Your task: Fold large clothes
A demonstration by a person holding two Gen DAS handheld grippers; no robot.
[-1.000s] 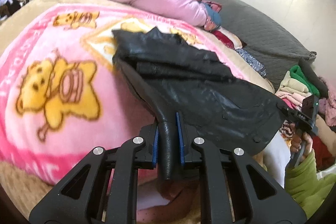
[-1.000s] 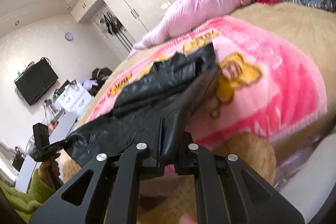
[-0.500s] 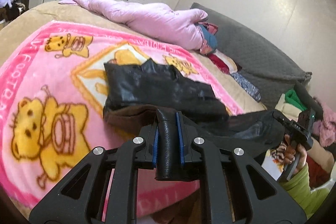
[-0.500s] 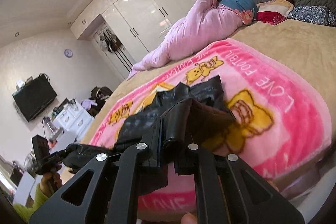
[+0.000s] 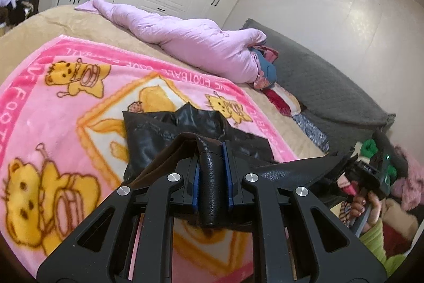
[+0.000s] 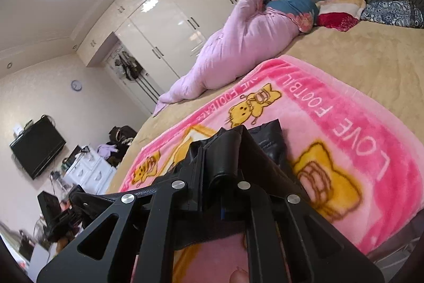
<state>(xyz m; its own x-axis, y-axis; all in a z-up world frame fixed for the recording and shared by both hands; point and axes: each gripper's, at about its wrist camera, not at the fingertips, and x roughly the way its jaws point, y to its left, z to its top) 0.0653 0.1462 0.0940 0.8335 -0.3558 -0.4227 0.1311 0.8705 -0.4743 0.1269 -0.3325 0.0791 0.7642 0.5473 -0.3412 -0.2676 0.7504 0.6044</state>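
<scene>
Both tongs have carried the jacket's (image 5: pixel 169 134) near edge up and forward over its far half. Left tongs (image 5: pixel 212 177) and right tongs (image 6: pixel 222 171) each clamp that hem, stretched between them, evidently to fold it squarely on the blanket (image 5: pixel 53 102).

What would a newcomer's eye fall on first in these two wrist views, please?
The bright pink cartoon blanket spread across the bed dominates both views. On it lies a black leather garment, its near edge lifted and pinched in the shut jaws of the left gripper and right gripper. Behind, a lilac quilt lies bundled.
</scene>
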